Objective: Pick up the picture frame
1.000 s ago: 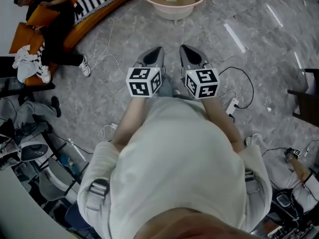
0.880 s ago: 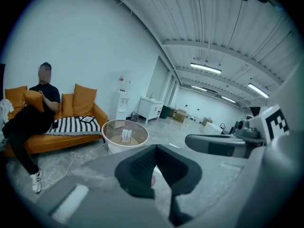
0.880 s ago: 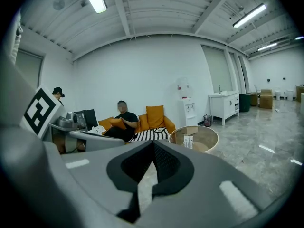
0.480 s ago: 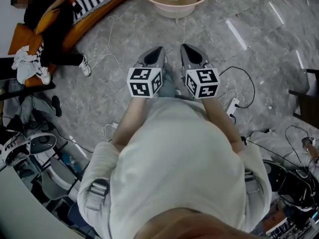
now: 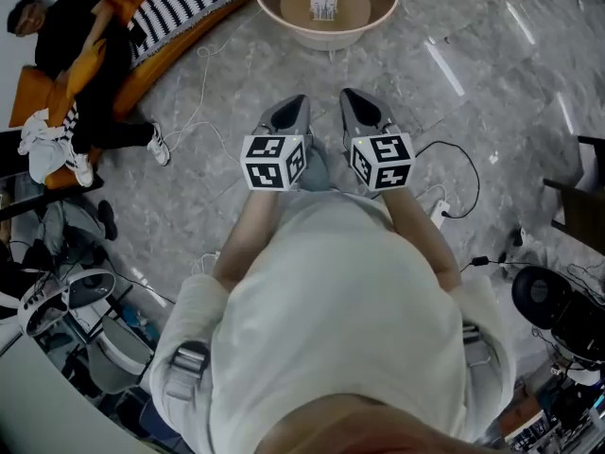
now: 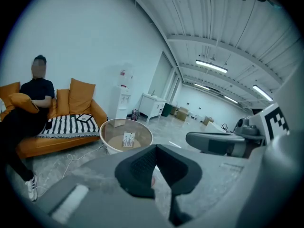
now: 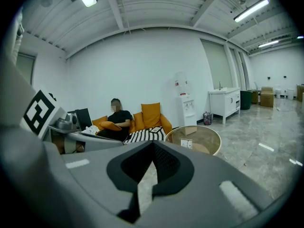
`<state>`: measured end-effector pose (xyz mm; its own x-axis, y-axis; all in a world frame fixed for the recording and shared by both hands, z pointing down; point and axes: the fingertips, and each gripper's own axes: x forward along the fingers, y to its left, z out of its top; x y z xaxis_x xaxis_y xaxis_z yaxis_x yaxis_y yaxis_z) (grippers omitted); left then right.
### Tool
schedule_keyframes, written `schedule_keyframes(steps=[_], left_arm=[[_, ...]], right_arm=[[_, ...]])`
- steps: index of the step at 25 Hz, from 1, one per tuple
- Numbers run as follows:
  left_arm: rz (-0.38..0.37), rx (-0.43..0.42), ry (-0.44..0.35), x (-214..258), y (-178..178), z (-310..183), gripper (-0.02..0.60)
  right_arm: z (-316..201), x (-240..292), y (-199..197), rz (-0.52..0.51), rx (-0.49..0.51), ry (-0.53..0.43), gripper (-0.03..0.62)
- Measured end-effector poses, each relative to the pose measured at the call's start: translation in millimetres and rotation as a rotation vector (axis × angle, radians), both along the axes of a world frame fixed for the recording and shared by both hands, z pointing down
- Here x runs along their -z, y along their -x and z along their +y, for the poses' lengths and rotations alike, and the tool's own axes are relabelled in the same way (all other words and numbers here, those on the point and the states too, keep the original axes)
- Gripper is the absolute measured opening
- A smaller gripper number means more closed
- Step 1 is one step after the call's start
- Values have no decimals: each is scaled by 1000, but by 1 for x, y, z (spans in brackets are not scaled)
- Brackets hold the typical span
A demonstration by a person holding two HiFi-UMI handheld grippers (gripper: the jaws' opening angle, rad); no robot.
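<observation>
left gripper: jaws pinched together on nothing, short of the round table, pointing at it
right gripper: same deal, closed and empty, on the table's near side too
picture frame: looks like the small white thing standing mid-table
sofa: left of the table, with a person sitting on it

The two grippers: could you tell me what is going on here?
A person holds the left gripper and the right gripper side by side out front, both shut and empty. Ahead stands a round table with a small upright item, possibly the picture frame, on it. Nothing is picked up yet.
</observation>
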<state>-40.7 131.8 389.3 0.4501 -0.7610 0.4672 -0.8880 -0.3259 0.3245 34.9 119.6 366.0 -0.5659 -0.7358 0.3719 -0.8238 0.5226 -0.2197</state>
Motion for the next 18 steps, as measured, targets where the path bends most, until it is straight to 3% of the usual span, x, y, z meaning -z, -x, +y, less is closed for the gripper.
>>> schedule_keyframes(steps=[18], left_arm=[[2,-90,17,-4,29,-145,0]], right_arm=[[-139,-2,37,39,-44,15,-2]])
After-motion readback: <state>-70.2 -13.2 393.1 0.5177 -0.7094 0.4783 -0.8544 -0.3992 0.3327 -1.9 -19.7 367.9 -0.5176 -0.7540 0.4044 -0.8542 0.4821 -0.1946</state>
